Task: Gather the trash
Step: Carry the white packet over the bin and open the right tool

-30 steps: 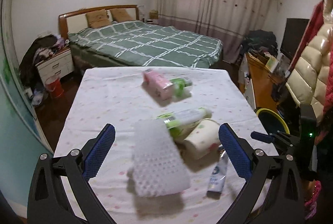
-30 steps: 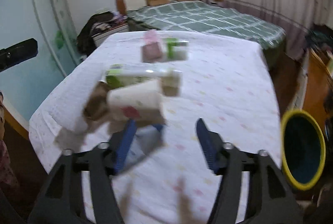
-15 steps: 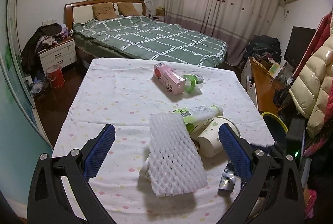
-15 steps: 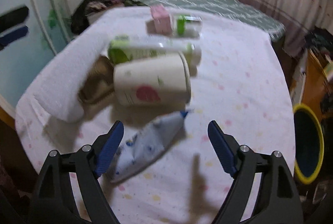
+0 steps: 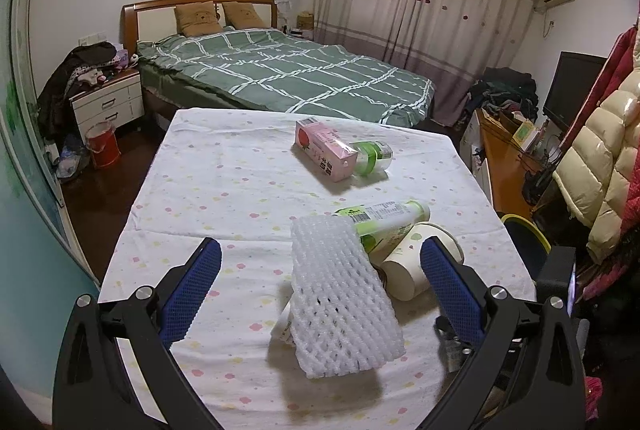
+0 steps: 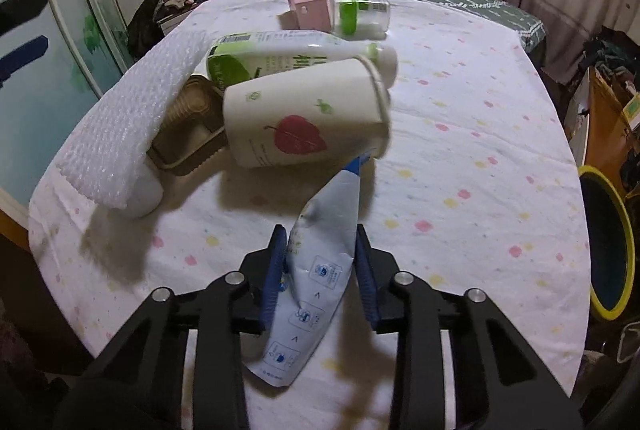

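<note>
Since the earlier frame, the right gripper had closed from wide open onto the crumpled blue-white squeeze tube lying on the dotted white tablecloth, presumably for transfer toward the yellow-rimmed bin, while the left gripper hung open.

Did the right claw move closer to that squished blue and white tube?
Yes. The right claw has moved forward over the table toward the paper cup, and now its fingers are shut on the toothpaste tube.
</note>
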A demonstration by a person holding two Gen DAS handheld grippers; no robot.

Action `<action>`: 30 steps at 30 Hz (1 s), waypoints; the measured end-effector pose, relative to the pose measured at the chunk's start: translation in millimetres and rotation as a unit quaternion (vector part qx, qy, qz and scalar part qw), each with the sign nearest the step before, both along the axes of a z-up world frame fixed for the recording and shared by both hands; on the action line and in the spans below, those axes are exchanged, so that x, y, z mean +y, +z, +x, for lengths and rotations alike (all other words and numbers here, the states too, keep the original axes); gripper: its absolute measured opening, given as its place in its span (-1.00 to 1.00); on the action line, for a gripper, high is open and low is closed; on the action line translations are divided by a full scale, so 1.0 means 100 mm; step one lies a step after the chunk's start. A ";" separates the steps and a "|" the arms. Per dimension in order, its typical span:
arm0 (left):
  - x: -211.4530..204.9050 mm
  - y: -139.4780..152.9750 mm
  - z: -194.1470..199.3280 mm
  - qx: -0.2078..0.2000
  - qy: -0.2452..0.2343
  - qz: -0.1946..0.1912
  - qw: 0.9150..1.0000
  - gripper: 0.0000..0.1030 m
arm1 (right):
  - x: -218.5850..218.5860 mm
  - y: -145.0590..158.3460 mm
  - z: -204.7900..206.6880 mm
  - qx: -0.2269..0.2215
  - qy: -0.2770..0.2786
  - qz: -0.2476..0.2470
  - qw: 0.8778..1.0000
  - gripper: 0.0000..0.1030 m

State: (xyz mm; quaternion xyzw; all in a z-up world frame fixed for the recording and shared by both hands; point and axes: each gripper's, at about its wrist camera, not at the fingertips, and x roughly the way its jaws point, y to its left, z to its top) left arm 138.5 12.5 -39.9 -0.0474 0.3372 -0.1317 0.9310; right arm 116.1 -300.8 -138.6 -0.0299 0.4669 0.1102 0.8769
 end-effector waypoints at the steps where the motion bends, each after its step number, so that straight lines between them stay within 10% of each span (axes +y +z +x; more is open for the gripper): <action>1: 0.00 0.00 0.01 0.000 -0.002 0.001 1.000 0.90 | -0.05 0.02 -0.03 0.001 -0.001 0.007 1.000 -0.40; 16: -0.64 -0.03 0.02 0.009 -0.068 0.022 0.997 0.90 | -1.93 0.42 -0.06 -0.058 -0.191 0.015 0.980 -0.39; 30: -1.21 -0.19 0.19 0.037 -0.123 0.050 0.990 0.90 | -3.47 -0.13 0.36 -0.009 -0.333 -0.009 0.943 -0.27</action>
